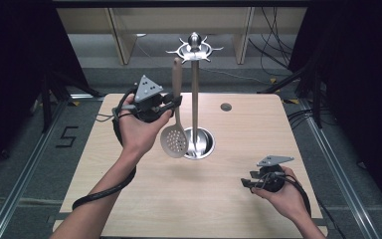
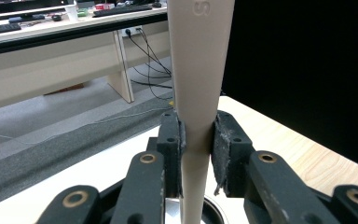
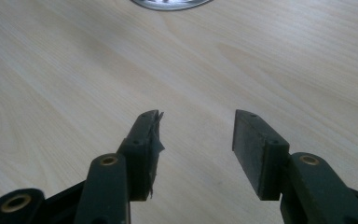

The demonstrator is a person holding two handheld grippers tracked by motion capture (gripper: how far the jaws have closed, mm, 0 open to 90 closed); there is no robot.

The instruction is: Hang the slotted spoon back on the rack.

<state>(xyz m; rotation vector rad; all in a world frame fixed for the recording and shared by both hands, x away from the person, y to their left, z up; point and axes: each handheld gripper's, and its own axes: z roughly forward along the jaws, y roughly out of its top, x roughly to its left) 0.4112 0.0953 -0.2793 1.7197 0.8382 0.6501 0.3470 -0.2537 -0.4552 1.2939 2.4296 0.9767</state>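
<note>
A beige slotted spoon [image 1: 174,139] hangs upright above the table, bowl down, just left of a chrome utensil stand [image 1: 195,89]. My left gripper [image 1: 175,102] is shut on the spoon's handle [image 2: 196,93], which runs up between its pads [image 2: 222,144]. The handle's top end is close to the stand's hook ring [image 1: 195,50], a little left of it and below. My right gripper [image 1: 245,183] rests low near the table's front right, held in a hand. Its jaws stand open over bare wood [image 3: 196,126], with nothing between them.
The stand's round chrome base [image 1: 199,144] sits mid-table, and its edge shows as a chrome base [image 3: 170,3] in the right gripper view. A small round grommet [image 1: 226,106] lies at the back right of the wooden table [image 1: 129,199]. Desks and cables lie beyond the far edge.
</note>
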